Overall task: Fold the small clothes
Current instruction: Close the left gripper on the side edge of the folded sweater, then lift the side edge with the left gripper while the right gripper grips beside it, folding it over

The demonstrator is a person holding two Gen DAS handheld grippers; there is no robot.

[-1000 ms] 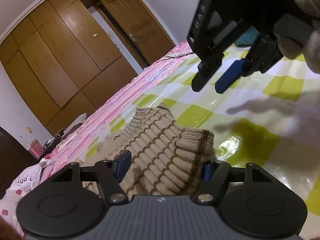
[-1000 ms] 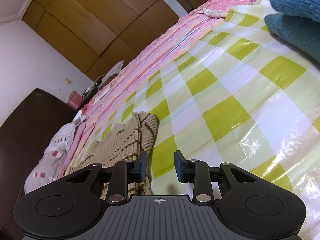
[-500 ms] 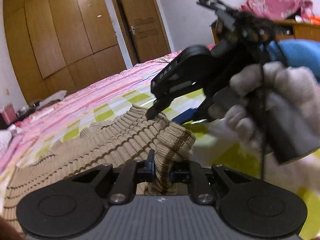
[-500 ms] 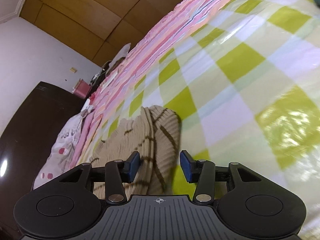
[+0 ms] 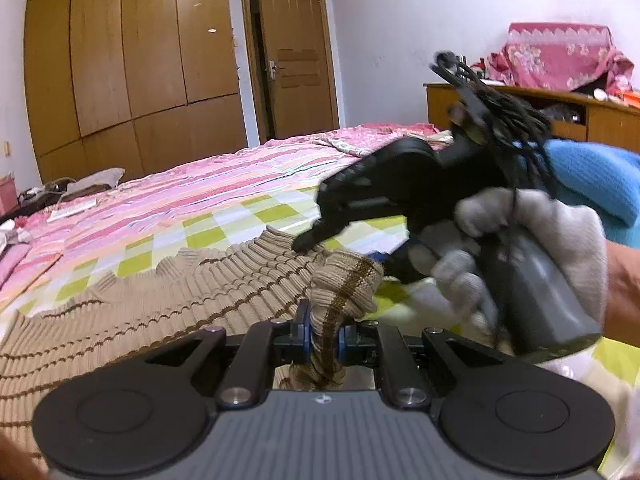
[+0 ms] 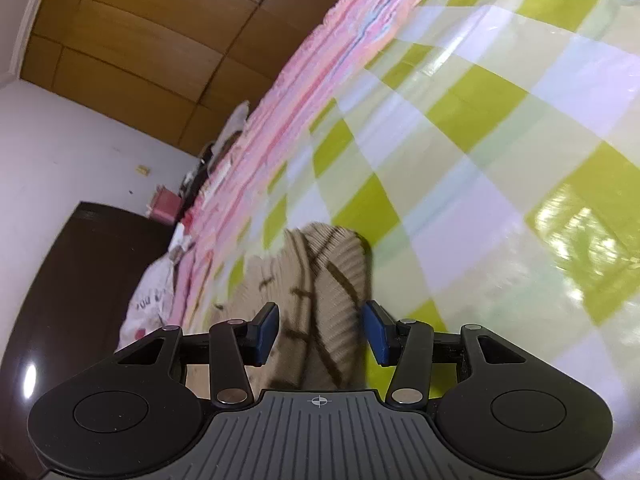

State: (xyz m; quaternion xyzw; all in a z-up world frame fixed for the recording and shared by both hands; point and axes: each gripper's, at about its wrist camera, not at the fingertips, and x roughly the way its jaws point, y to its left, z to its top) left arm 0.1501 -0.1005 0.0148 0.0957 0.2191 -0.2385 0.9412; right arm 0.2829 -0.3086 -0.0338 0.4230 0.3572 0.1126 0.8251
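Currently the left gripper (image 5: 323, 339) is clenched on a bunched, brown-striped edge of the beige ribbed sweater (image 5: 160, 312), the knit pinched between its blue pads (image 5: 306, 336) and rising in a puckered fold just above them. The rest of the sweater lies spread on the green-and-white checked cover (image 5: 260, 216) of the bed, extending to the left in the left wrist view. The right gripper (image 6: 320, 332) stands released, its blue pads (image 6: 267, 332) set well apart with a rounded edge of the sweater (image 6: 324, 280) lying between them; whether either pad touches the knit cannot be told. From the left wrist view, the right gripper (image 5: 308, 243) is held in a grey-gloved hand (image 5: 532, 248), tips down at the sweater's upper edge. A pink striped sheet (image 5: 180, 188) lies beyond the checked cover.
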